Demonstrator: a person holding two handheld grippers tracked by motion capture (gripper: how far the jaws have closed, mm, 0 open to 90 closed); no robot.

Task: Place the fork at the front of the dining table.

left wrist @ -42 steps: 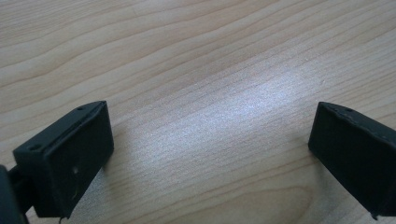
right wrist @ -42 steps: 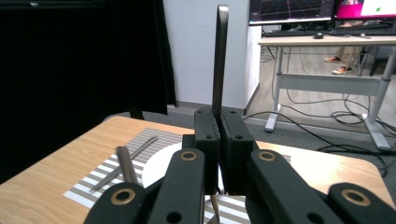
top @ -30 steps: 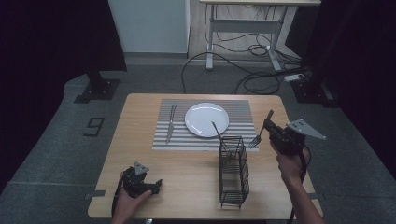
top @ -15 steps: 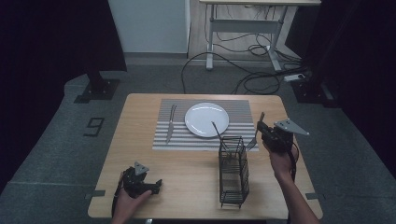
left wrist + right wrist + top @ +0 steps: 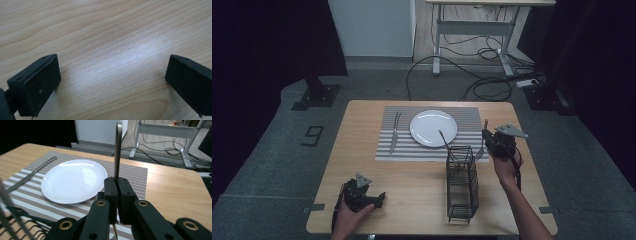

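Note:
My right gripper is shut on a metal fork at the right edge of the striped placemat. In the right gripper view the fork's handle stands straight up from between the shut jaws, and its other end hangs below them. A white plate lies on the placemat, left of that gripper. A knife lies left of the plate. My left gripper rests on the table near the front left edge, jaws wide open over bare wood.
A black wire cutlery rack stands on the wooden table in front of the plate, just left of my right hand. A thin utensil leans out of the rack's far end. Cables and a desk frame lie on the floor beyond the table.
My right gripper has moved left and a little towards me with the fork, from beyond the placemat's right edge to beside it. The left gripper has not moved.

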